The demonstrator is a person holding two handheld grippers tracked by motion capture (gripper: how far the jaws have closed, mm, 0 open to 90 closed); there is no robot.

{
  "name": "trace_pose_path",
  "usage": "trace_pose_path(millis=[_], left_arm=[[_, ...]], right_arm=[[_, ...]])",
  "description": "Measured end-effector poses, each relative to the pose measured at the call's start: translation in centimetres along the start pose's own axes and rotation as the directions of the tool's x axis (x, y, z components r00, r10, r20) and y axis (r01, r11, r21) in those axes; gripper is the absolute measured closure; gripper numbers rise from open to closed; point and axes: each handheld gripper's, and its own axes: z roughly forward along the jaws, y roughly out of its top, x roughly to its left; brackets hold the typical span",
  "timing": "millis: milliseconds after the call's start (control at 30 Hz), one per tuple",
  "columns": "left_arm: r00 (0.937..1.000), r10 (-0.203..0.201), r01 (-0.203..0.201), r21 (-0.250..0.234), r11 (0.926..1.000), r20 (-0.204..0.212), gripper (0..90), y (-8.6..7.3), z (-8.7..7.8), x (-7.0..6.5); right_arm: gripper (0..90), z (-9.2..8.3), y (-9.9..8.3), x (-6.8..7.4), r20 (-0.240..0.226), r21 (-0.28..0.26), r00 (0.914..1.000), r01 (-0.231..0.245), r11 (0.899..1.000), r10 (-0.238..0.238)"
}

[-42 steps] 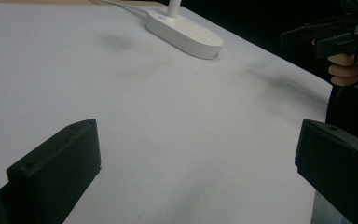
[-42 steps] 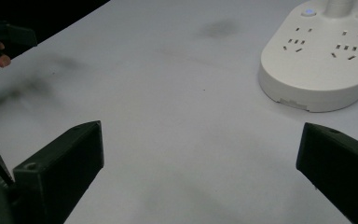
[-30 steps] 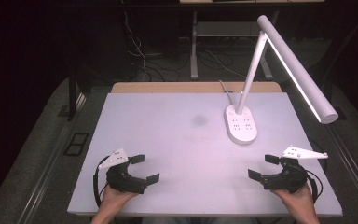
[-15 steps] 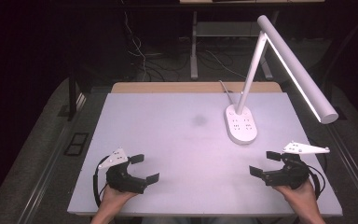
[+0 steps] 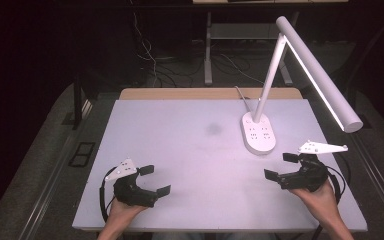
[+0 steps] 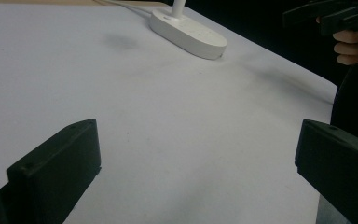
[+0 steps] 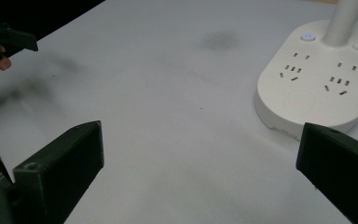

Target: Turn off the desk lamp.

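At the table's [image 5: 190,150] near-left edge, the left gripper [image 5: 155,180] lay low, its 2 jaws spread wide on nothing, aimed right. Further right stood the lamp [image 5: 259,132]. Nearest it, the right gripper [image 5: 281,166] hovered, jaws wide apart, empty, aimed left.

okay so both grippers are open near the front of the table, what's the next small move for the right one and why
Probably ease the right gripper forward and slightly left toward the lamp base. Its jaws stand wide apart and hold nothing, and the base is the nearest thing to it, lying just ahead with bare table between. The left gripper is farther off, also open, so it can likely wait.
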Motion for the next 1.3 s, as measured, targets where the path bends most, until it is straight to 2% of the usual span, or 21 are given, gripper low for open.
trace_pose_path(millis=[433,867,1300], left_arm=[[1.0,-0.008,0.008,-0.004,1.0,-0.001,0.0,0.0,0.0,0.0],[1.0,-0.006,0.006,-0.004,1.0,-0.001,0.0,0.0,0.0,0.1],[1.0,-0.008,0.008,-0.007,0.9999,-0.002,0.0,0.0,-0.1,0.1]], right_arm=[[0.7,0.6,1.9,-1.2,0.004,0.016,1.0,0.0,1.0,0.0],[0.7,1.1,4.5,-2.1,0.013,0.026,0.9997,0.019,0.999,-0.019],[0.8,2.1,6.1,-3.8,0.032,0.031,0.9995,0.0,1.0,-0.001]])
